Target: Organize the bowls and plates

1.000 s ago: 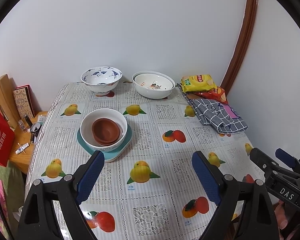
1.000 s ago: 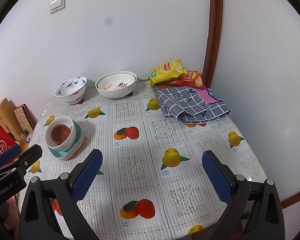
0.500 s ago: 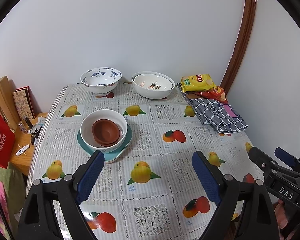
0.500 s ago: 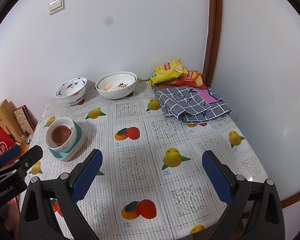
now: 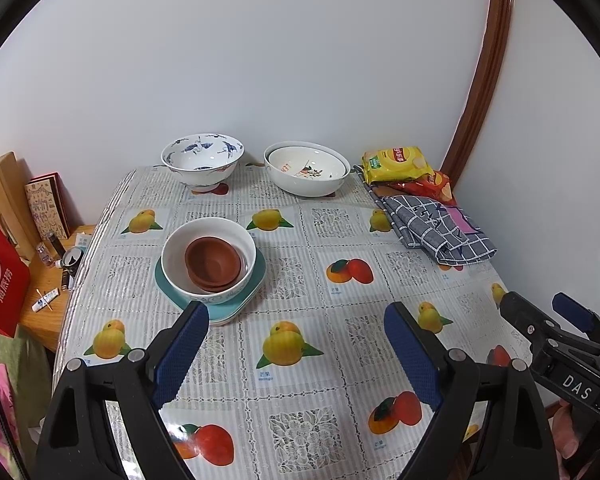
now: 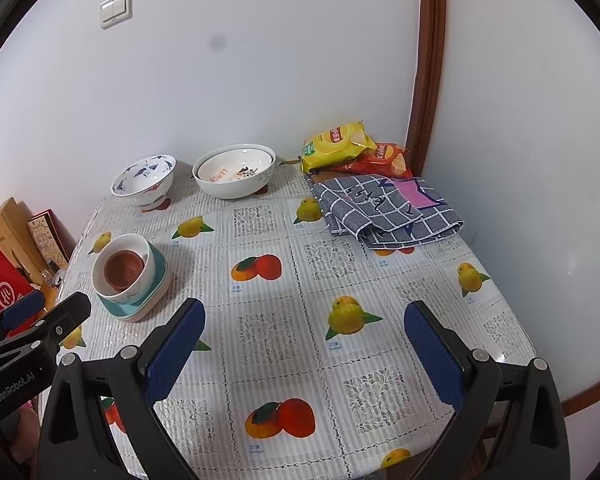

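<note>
A stack stands at the table's left: brown saucers (image 5: 214, 264) inside a white bowl (image 5: 236, 236) on teal plates (image 5: 256, 288); the same white bowl (image 6: 150, 254) shows in the right wrist view. At the back sit a blue-patterned bowl (image 5: 202, 160) and two nested white bowls (image 5: 306, 170). My left gripper (image 5: 296, 312) hovers open over the near table, its left pad just short of the stack. My right gripper (image 6: 304, 310) is open over the table's middle, holding nothing.
A folded grey checked cloth (image 5: 440, 226) and snack bags (image 5: 398, 164) lie at the back right by the wall. A low wooden stand (image 5: 50, 280) with small items and a red bag (image 5: 0, 276) is left of the fruit-print tablecloth (image 5: 300, 432).
</note>
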